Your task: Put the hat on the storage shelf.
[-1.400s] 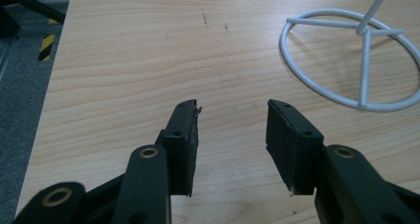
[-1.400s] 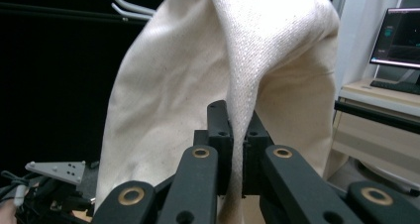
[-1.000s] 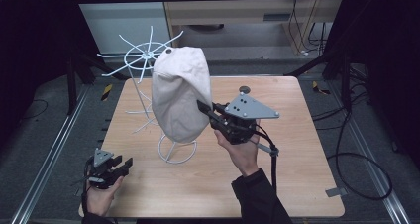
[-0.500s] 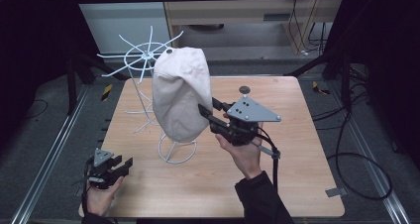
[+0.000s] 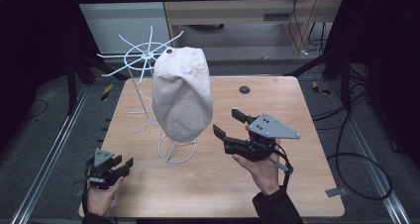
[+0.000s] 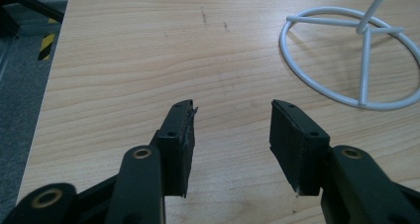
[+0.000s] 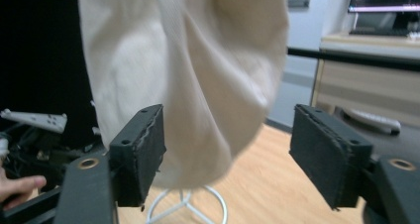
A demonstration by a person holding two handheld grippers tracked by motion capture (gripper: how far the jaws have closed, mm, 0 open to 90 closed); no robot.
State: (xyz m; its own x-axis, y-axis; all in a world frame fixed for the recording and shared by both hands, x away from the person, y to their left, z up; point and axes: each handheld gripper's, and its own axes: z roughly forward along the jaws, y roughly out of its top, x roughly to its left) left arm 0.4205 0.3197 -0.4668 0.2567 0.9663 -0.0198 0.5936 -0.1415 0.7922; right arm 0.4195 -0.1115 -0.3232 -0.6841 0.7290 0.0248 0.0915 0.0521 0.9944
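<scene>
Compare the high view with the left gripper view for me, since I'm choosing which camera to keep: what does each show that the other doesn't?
High view alone: the cream cap hanging on its white wire stand, the spoked wire rack and the open right gripper, apart from the cap. Left gripper view alone: the ribbed fingers close up, nothing between them. Both: the wooden table, the stand's ring base and the left gripper.

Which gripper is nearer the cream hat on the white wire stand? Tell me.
Right. The right gripper is just beside the hat, jaws open, apart from it. The left gripper sits at the table's near left corner, well away.

Wooden table [image 5: 148,194] — grey floor [image 5: 44,135], wooden cabinet [image 5: 237,11] behind.
</scene>
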